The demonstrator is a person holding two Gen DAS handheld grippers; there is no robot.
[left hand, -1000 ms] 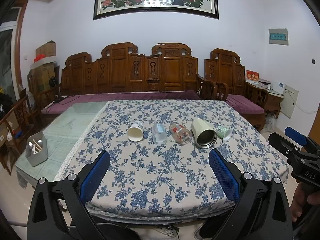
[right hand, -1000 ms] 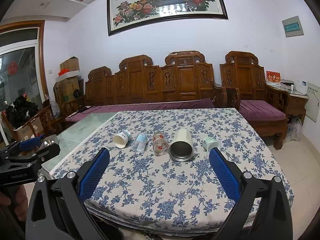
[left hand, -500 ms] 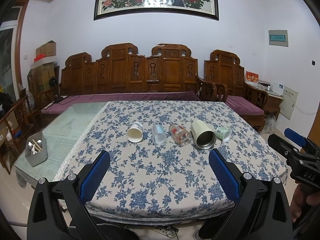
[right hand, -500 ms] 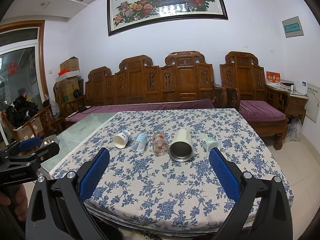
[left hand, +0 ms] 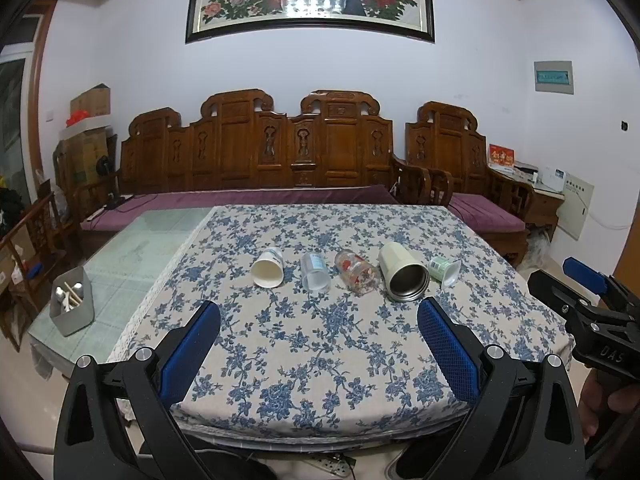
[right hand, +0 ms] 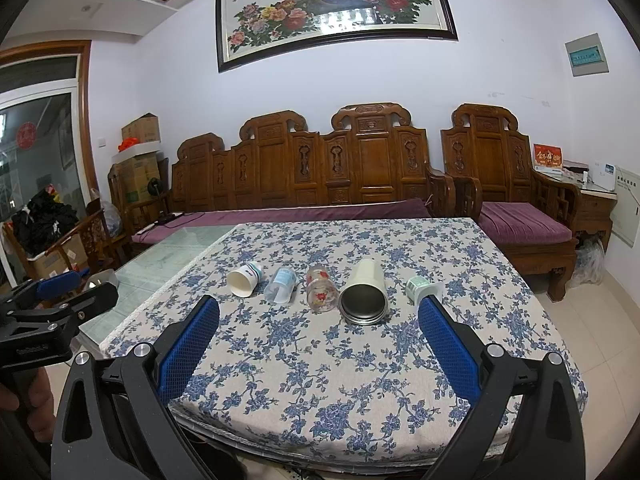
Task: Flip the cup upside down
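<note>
Currently, five cups lie on their sides in a row across the middle of a table (left hand: 280, 360) covered with a blue floral cloth. From left to right: a white paper cup (left hand: 268, 268), a clear plastic cup (left hand: 315, 272), a glass tumbler with red flowers (left hand: 357, 271), a cream steel-lined tumbler (left hand: 402, 272), and a small green-printed plastic cup (left hand: 444, 270).

The paper and plastic cups are probably light and would crush or skid under a hard squeeze. The glass looks breakable and slippery, and could roll. The steel tumbler looks heaviest and stiffest. A gentle grip across the side wall, near mid-body, seems safest for any of them.

The left gripper (left hand: 318, 344) has its blue-padded fingers spread wide apart, holding nothing, hovering near the table's front edge, well short of the cups. The right gripper (right hand: 318, 340) is likewise wide apart, empty and touching nothing.
</note>
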